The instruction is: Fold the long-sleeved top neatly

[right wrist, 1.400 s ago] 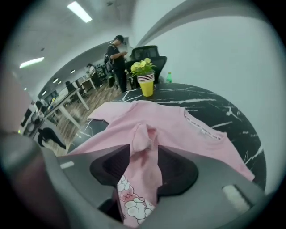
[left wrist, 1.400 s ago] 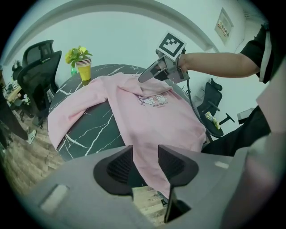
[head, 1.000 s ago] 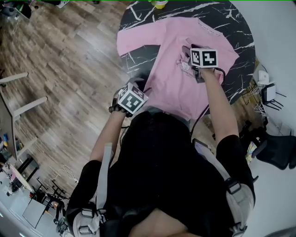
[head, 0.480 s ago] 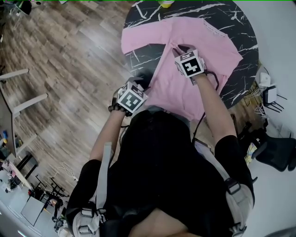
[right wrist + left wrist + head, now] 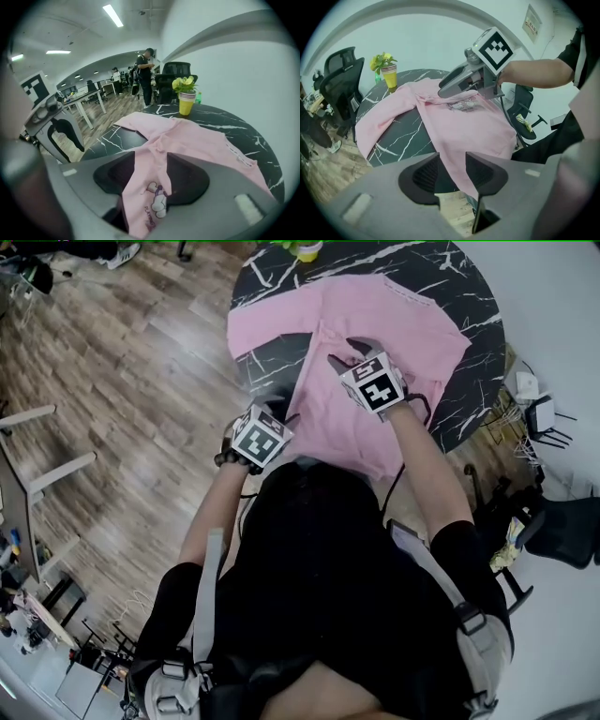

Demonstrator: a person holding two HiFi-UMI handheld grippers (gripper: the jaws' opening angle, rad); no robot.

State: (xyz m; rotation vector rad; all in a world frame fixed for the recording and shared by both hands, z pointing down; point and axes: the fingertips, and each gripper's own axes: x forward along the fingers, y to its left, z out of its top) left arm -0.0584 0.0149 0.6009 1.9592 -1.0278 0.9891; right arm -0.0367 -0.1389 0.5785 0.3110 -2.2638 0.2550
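Count for you | grippers in your hands: 2, left gripper (image 5: 277,407) and right gripper (image 5: 345,352) | pink long-sleeved top (image 5: 375,320): 1 | round black marble table (image 5: 473,282): 1 | yellow cup (image 5: 389,76): 1 | marker cubes (image 5: 258,437) on your grippers: 2

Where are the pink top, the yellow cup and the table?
pink top (image 5: 412,329): head view, body fabric near the neckline.
yellow cup (image 5: 186,108): right gripper view, cup wall.
table (image 5: 267,362): head view, bare marble below the sleeve.
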